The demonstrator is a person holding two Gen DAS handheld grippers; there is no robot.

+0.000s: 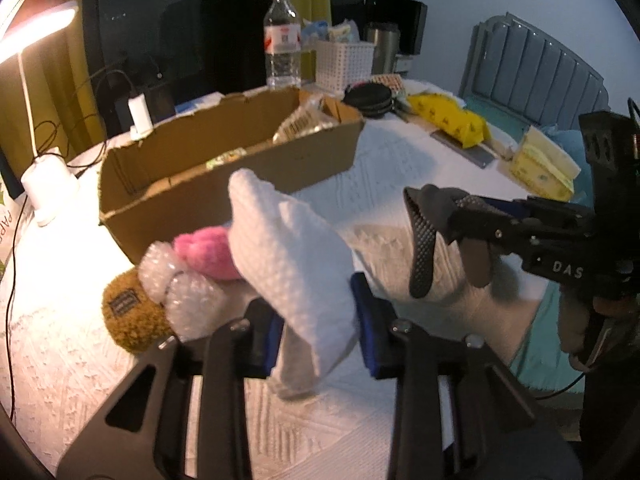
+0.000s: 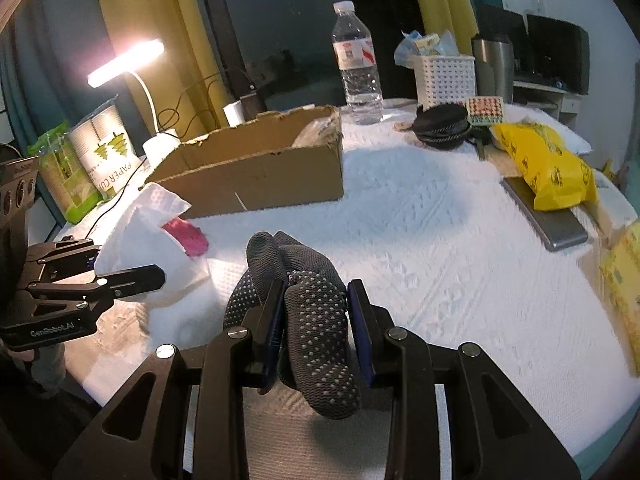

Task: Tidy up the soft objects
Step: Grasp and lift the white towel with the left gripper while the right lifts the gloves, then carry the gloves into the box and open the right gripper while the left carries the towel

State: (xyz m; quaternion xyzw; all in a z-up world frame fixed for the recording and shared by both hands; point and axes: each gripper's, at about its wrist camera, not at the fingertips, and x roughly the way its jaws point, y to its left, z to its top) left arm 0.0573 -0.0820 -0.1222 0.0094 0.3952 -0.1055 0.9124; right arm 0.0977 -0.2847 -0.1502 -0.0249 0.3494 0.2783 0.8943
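My left gripper [image 1: 318,330] is shut on a white textured cloth [image 1: 288,256] and holds it up over the table in front of the cardboard box [image 1: 224,192]. My right gripper [image 2: 318,328] is shut on a dark grey sock with grip dots [image 2: 316,320]; it shows at the right of the left wrist view [image 1: 424,240]. A pink fuzzy item [image 1: 208,252], a bubble wrap piece [image 1: 180,292] and a mustard plush item [image 1: 128,316] lie by the box's near left corner. The white cloth also shows in the right wrist view [image 2: 148,248].
A water bottle [image 2: 358,64], a white basket [image 2: 444,76], a black round pouch [image 2: 440,124], a yellow bag [image 2: 548,168] and a grey flat device [image 2: 548,216] stand behind and right. A lit desk lamp [image 1: 40,160] with cables is at left. The box holds a packet [image 1: 300,124].
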